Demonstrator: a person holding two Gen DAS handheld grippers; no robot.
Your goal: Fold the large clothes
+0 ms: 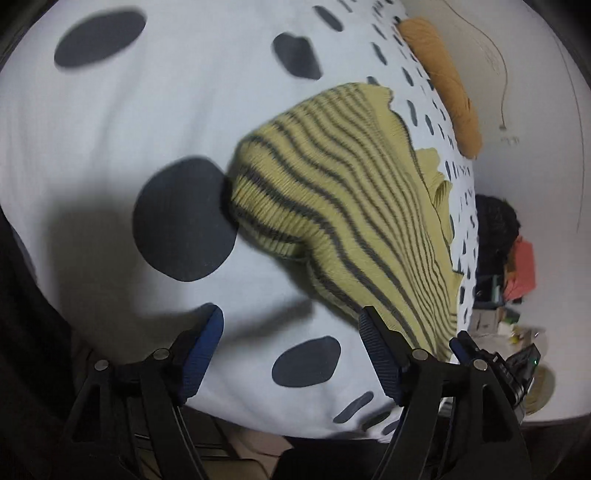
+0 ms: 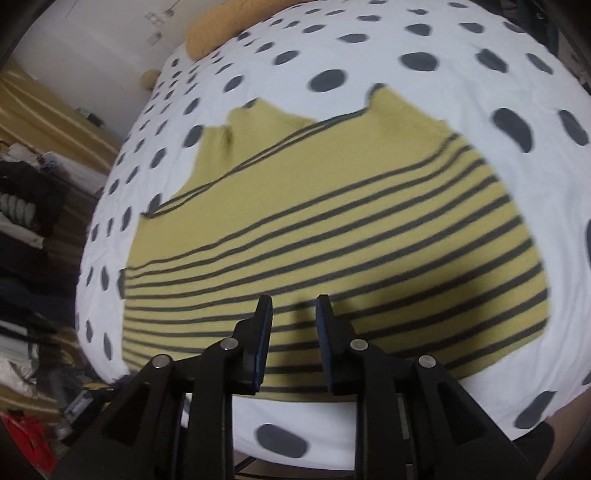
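A yellow knit sweater with dark stripes lies on a white bedspread with dark spots. In the left wrist view the sweater lies to the right, one thick folded edge turned toward me. My left gripper is open wide and empty, over bare bedspread just left of the sweater's near edge. My right gripper is open with a narrow gap, empty, just above the sweater's near hem. The right gripper also shows at the lower right of the left wrist view.
An orange-brown pillow lies at the far end of the bed by a white wall; it also shows in the right wrist view. Shelves and piled clutter stand beside the bed. The bed's near edge lies just under both grippers.
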